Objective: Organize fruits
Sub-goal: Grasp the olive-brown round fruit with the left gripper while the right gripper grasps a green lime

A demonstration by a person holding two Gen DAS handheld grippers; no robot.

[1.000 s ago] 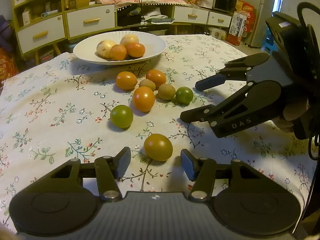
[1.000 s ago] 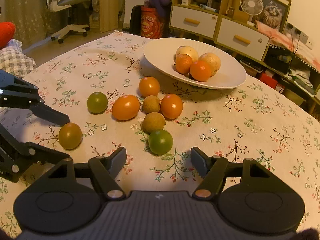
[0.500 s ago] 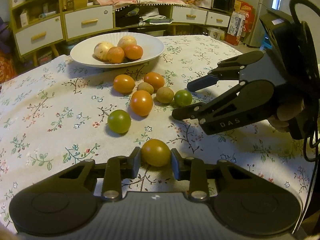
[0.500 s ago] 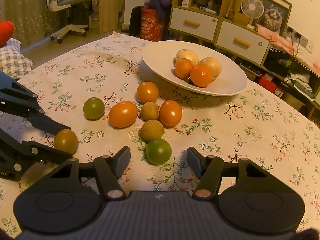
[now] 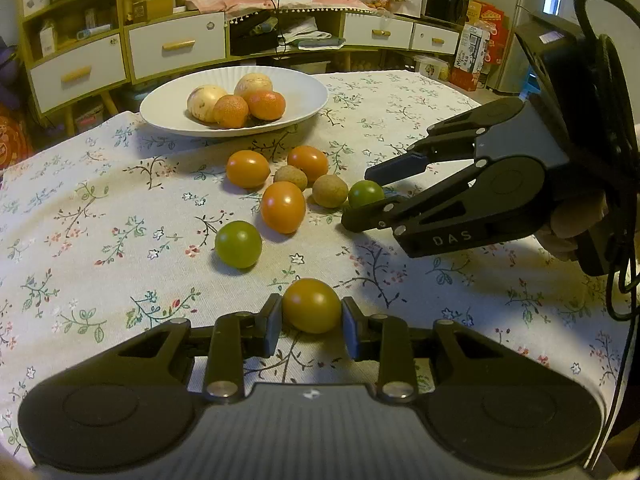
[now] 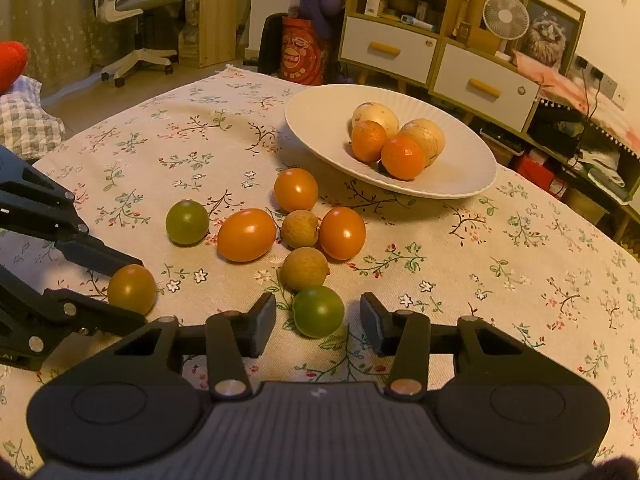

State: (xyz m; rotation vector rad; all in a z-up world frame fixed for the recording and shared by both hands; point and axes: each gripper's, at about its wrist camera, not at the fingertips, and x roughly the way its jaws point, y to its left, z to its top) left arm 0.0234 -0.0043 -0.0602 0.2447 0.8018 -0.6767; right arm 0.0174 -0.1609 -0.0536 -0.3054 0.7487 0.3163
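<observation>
Left wrist: left gripper (image 5: 312, 318) was clamped on yellow tomato (image 5: 311, 305), bare tablecloth (image 5: 80, 208) to its left. Right gripper (image 5: 370, 190), marked "DAS", bracketed green tomato (image 5: 366, 194). Right wrist: right gripper (image 6: 318, 318) stood wide open around green tomato (image 6: 318, 311), pads apart from it; longan (image 6: 303, 269) just ahead, plate (image 6: 320, 128) beyond.

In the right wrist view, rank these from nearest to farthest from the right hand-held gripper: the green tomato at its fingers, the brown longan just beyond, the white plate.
1. Round green tomato: between the open fingers of the right hand-held gripper.
2. Brown rough-skinned longan: just beyond the tomato, slightly left.
3. White ribbed plate: far side, up right, holding four fruits.
</observation>
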